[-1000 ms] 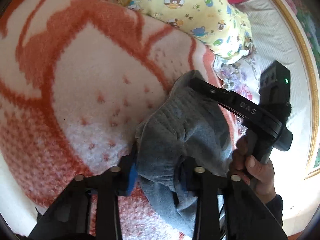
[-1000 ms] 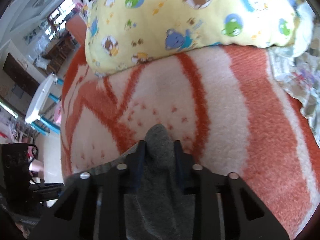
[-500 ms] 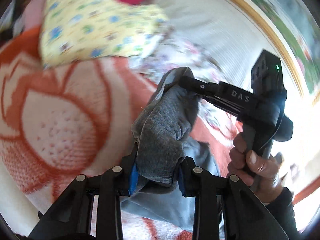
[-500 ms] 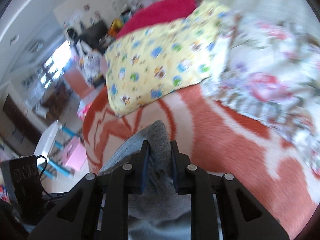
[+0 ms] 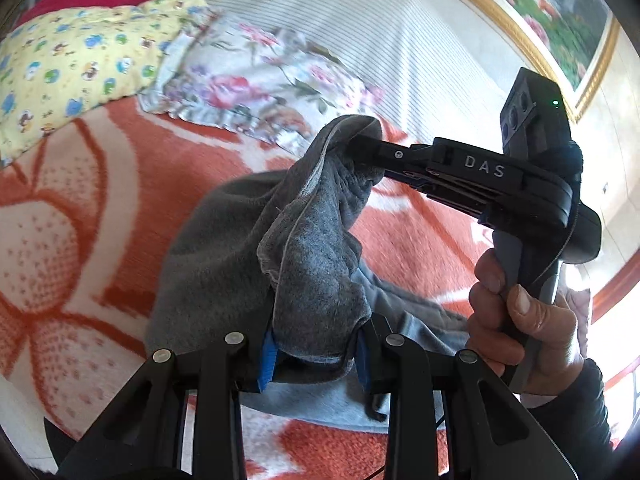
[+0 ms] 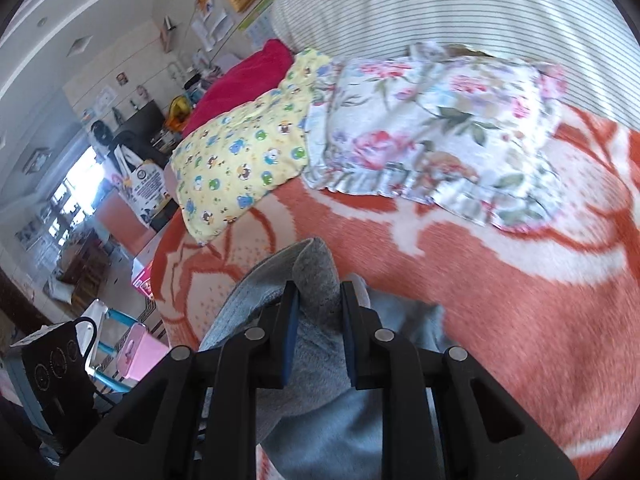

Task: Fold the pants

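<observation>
Both tongs are clamped on your one pair of grey pants (image 5: 312,256): left gripper (image 5: 314,354), right gripper (image 6: 318,320). Pants are lifted off the orange blanket (image 6: 500,320); two pillows behind.

Bright daylight — window glare | fisheye-warped edges | slight motion blur

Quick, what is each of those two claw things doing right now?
Left gripper: shut on the grey pants.
Right gripper: shut on the same pants.
</observation>
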Motion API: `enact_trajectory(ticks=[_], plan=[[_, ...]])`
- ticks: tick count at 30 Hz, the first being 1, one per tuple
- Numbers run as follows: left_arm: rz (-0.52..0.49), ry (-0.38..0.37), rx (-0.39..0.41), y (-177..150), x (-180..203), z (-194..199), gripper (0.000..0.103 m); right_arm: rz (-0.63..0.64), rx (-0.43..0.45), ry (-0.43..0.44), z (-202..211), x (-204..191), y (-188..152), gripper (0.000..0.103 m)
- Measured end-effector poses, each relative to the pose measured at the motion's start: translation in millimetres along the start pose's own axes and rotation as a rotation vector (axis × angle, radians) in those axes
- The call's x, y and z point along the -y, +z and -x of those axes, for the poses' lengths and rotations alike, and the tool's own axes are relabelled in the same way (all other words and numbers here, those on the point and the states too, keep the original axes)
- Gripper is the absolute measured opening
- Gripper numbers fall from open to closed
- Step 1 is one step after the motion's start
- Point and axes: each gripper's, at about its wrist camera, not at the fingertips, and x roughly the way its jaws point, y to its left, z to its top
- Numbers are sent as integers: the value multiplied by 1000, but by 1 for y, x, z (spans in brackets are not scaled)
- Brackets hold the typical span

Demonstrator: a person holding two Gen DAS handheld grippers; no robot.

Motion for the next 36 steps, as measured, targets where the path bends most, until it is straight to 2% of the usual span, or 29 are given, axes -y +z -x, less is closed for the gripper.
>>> enact_trajectory(ticks=[6,14,23,36], plan=[[-73,-29,-42,-18,34,-4,31,-74,35,-39,34,27,-24,21],[-226,-89,-126,-51,109,-29,31,-201,106,-101,94,75,-69,21],[-346,-131,-172,-79,172,-46,31,-303,192,-145,159,116,-110,21],[-455,-157,-205,-105,215,-57,31,-415,283,-175,199,158,-151,21]])
